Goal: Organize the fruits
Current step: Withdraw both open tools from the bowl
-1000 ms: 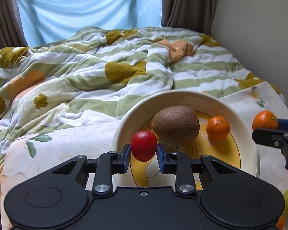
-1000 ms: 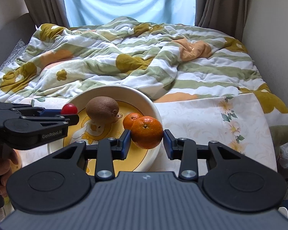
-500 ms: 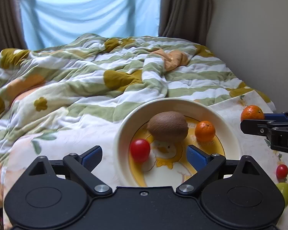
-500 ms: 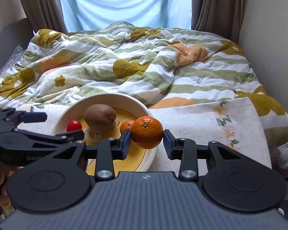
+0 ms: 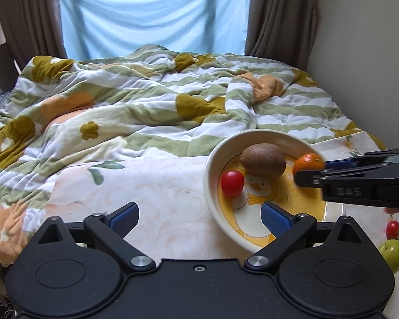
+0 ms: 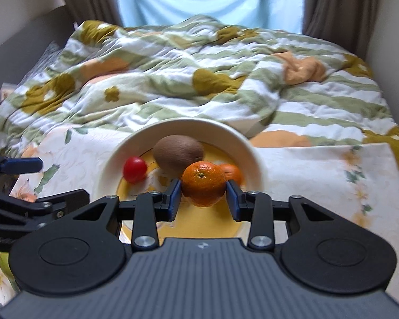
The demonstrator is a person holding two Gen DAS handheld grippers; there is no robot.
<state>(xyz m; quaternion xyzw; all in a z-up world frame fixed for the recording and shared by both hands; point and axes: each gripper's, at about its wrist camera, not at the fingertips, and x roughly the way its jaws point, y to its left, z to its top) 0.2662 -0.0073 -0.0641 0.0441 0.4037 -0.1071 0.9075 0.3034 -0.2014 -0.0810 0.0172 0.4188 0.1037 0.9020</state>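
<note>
- Since the earlier frames, the left tool [image 5: 199, 216] has released the red tomato [image 5: 232, 183] into the bowl [image 5: 212, 159] on the bed and drawn back, jaws wide open.
- Right tool [image 6: 203, 196] grips a mandarin [image 6: 203, 183] above the bowl; it is best lowered beside the kiwi [image 6: 178, 155] before opening, lest it roll.
- Only the left view shows a green fruit [image 5: 392, 252] and second tomato [image 5: 393, 229] outside.

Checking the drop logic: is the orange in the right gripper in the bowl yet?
Not yet. The right gripper is shut on the orange, holding it above the bowl.
</note>
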